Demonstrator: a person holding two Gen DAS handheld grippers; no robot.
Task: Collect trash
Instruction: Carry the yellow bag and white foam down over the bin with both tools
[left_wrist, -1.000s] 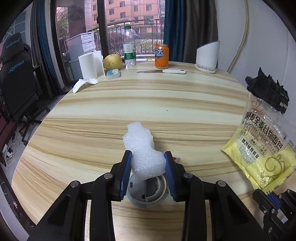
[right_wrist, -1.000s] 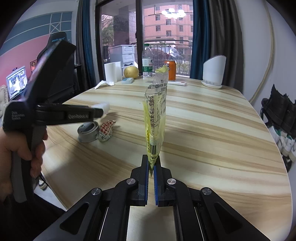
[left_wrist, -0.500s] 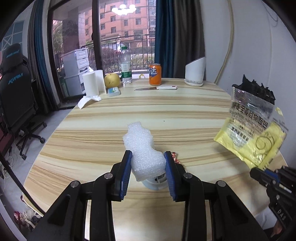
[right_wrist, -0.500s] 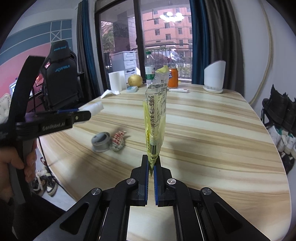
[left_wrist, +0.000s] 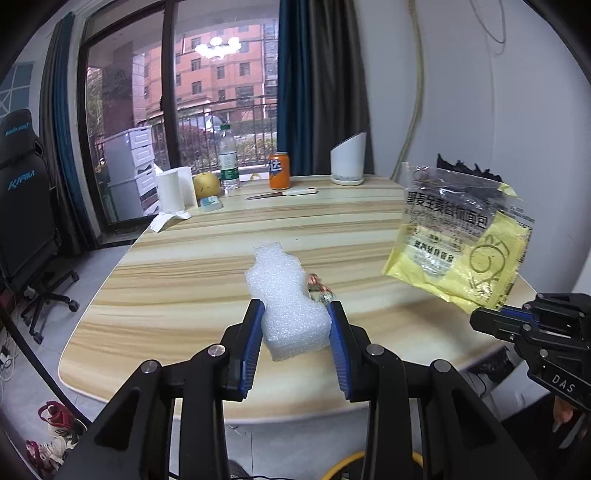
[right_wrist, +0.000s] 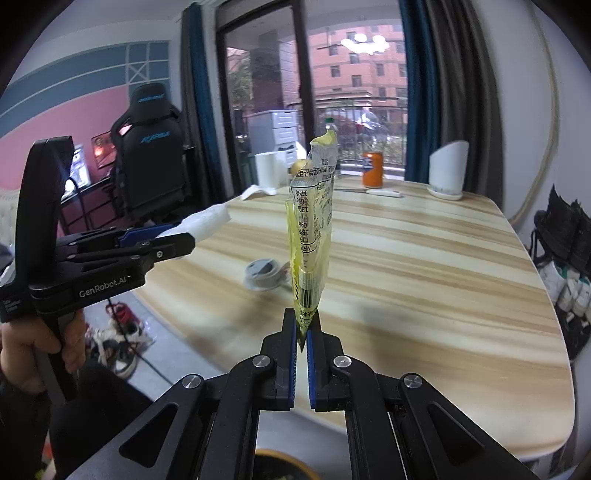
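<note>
Foam (left_wrist: 286, 295) clamped in left tool (left_wrist: 295, 325), yellow wrapper (right_wrist: 310, 236) pinched in right tool (right_wrist: 302, 325) (both beyond table edge (left_wrist: 147, 387)).

The left gripper (left_wrist: 295, 314) holds a foam piece (left_wrist: 286, 295) above the near edge of the tabletop (left_wrist: 207, 266). To its right, the right gripper (right_wrist: 302, 328) holds a wrapper bag (right_wrist: 312, 229) upright over the tabletop. Between them, on the tabletop, a round lid (right_wrist: 263, 274) lies with a small candy wrapper (left_wrist: 320, 290) touching its right side. Along the far edge stand, left to right, a paper towel roll (left_wrist: 174, 188), a pear (left_wrist: 206, 184), a water bottle (left_wrist: 228, 160), a soda can (left_wrist: 279, 170) and a slanted vase (left_wrist: 349, 162). A knife (left_wrist: 282, 194) lies just before the can. An office chair (left_wrist: 22, 195) stands on the floor left of the tabletop.
</note>
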